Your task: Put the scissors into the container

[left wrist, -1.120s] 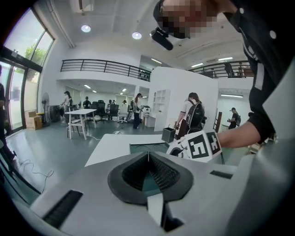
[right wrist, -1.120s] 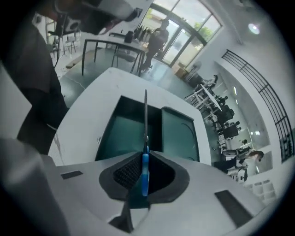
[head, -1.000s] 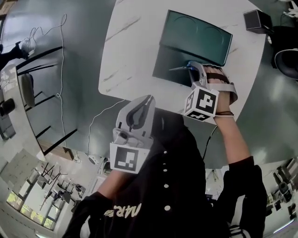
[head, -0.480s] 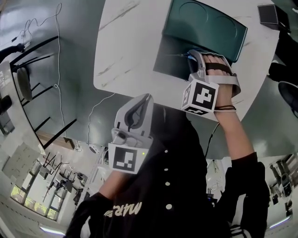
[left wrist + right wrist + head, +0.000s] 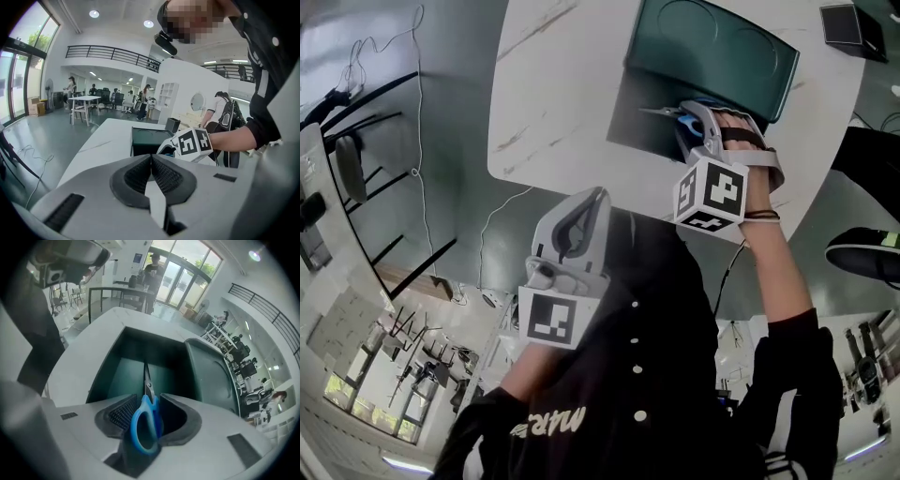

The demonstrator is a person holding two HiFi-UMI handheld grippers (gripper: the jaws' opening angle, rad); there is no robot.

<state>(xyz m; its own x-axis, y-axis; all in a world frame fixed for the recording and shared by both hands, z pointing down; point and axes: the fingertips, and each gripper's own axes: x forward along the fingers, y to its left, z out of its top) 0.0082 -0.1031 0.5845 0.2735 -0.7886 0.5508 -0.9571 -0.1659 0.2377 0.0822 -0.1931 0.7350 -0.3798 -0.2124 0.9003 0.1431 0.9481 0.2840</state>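
Blue-handled scissors point(image 5: 146, 423) stand between the jaws of my right gripper point(image 5: 146, 401), blades pointing down into the open dark green container point(image 5: 117, 376). The jaws are opening: the left pad point(image 5: 123, 412) stands clear of the handle. The container's lid point(image 5: 212, 376) leans open on the right. In the head view the right gripper point(image 5: 689, 117) hovers over the container point(image 5: 637, 127), with the scissors' blades point(image 5: 658, 112) sticking out leftward. My left gripper point(image 5: 581, 214) is held back near the person's chest, off the table, shut with nothing between its pads point(image 5: 151, 161).
The container sits on a white marbled table point(image 5: 553, 94), whose near edge lies just below it. A small black box point(image 5: 842, 23) stands at the table's far right corner. A cable point(image 5: 417, 141) trails over the floor on the left.
The right gripper has shifted a little further over the container. The scissors' blades show again at its left. The left gripper has not moved.
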